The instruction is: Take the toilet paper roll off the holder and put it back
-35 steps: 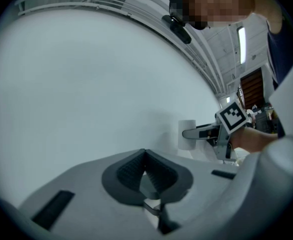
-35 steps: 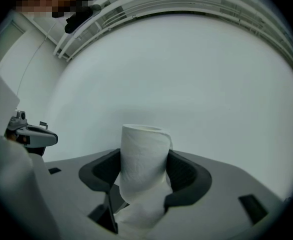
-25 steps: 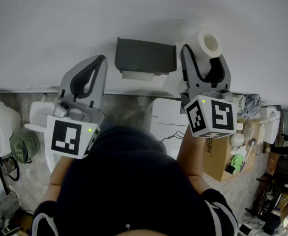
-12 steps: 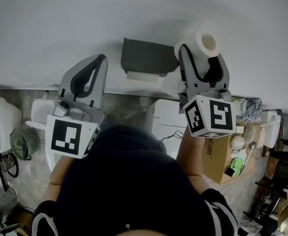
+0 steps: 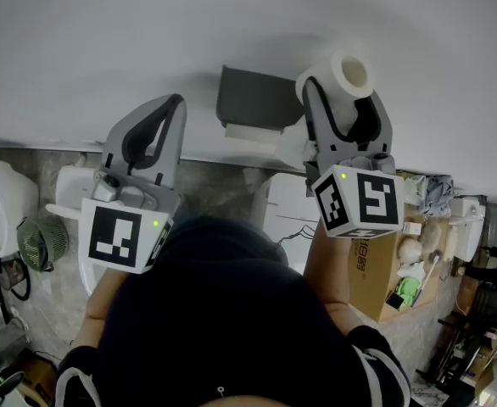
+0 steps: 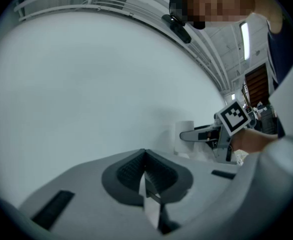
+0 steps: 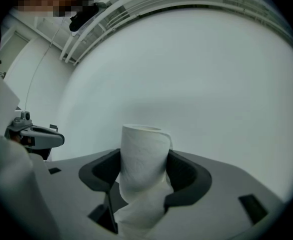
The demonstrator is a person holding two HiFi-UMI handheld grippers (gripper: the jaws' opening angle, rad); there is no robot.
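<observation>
The white toilet paper roll stands upright between the fingers of my right gripper, which is shut on it close to the wall. In the right gripper view the roll fills the gap between the dark pads, and a loose tail of paper hangs below it. The dark grey holder is fixed to the wall just left of the roll, with a white piece under it. My left gripper is held left of the holder; its pads meet with nothing between them. The left gripper view also shows the roll.
The plain white wall fills the top of the head view. Below stand a white toilet, a small fan, a white cabinet and a cardboard box with clutter at the right.
My right gripper has carried the roll a little to the left, closer to the holder. The left gripper has stayed where it was.
</observation>
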